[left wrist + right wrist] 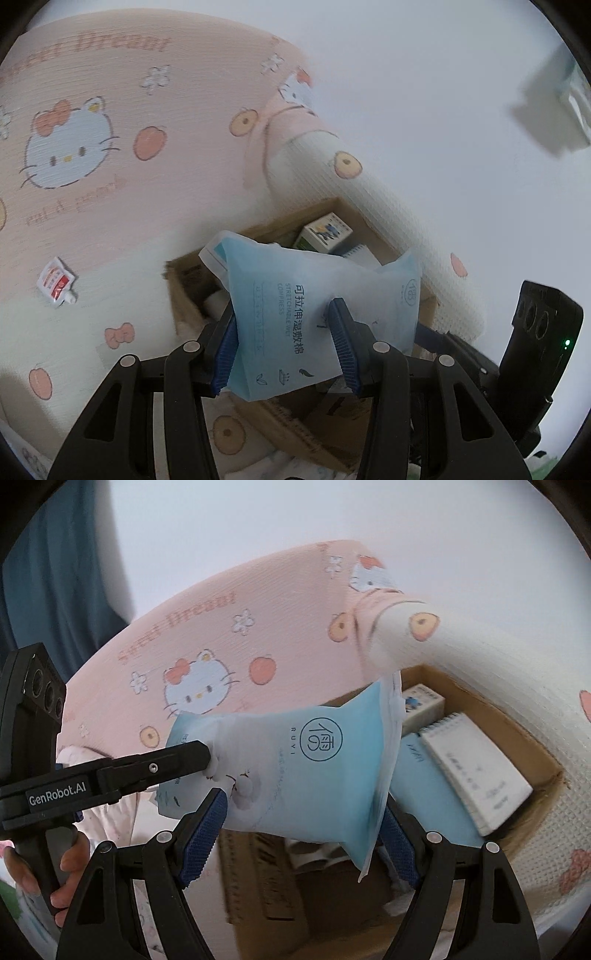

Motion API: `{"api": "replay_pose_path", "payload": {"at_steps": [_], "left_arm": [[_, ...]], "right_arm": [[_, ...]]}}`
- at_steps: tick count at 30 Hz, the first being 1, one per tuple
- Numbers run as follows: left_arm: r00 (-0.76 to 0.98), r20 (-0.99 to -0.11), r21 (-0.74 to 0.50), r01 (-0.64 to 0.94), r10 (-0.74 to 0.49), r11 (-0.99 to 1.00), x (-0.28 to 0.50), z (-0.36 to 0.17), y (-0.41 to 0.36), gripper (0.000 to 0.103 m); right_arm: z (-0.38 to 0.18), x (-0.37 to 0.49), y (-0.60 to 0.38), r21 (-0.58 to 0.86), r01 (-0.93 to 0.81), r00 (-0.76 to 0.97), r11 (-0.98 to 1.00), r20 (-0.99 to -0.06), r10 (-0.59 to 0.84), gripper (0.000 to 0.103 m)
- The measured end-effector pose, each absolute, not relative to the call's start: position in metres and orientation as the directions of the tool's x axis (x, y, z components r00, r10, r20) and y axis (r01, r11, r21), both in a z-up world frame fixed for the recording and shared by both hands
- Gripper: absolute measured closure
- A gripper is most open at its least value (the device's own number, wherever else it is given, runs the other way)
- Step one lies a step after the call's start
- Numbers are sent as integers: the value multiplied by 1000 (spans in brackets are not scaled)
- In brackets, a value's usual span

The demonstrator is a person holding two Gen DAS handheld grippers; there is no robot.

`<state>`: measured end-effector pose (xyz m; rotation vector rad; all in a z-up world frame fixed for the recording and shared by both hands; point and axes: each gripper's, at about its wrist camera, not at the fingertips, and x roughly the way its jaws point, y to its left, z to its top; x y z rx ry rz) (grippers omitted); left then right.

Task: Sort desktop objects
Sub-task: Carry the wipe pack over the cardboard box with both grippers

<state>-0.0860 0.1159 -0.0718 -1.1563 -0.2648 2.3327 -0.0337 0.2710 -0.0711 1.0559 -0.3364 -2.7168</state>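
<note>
A light-blue packet of wet compress cotton [314,295] hangs in the air over an open cardboard box [177,295]. My left gripper [284,310] is shut on it, its blue pads pressing the packet's two sides. In the right wrist view the same packet [295,760] lies across my right gripper [301,805], whose pads close on its lower corners. The left gripper [201,757] comes in from the left of that view, one black finger against the packet. The right gripper's body [535,350] shows at the right of the left wrist view.
The box [480,701] holds a small printed carton [424,701], a spiral notebook [476,771] and a blue pack [424,786]. A pink cat-print cloth [110,184] covers the surface, rolled up beside the box. A red-and-white sachet [55,282] lies on it. A hand [70,864] grips the left handle.
</note>
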Motion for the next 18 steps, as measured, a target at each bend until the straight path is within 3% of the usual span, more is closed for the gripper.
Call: {"api": "replay_pose_path", "payload": {"at_steps": [5,9,15,18], "left_arm": [[-486,-711,-353,-378,508,-856,-82,-76,148,52],[-475,-739,-334,-356,477,-873,-78,-83,166,52],[-393,-758,-439,-283,521,-853,-80,-104,179,53],[-368,-757,-480,-246,540,-842,-80,-116,183,63]], "right_arm": [[-72,-34,294,254,97,-703,-962,-667,-247,23],[-76,-39,318,310,85,-654,-947,-700,-288,23],[-76,-45,342,300,63,-616,-952,-739,-274,23],[-79,-55,351,270,56,-563,-961,-786,-254,23]]}}
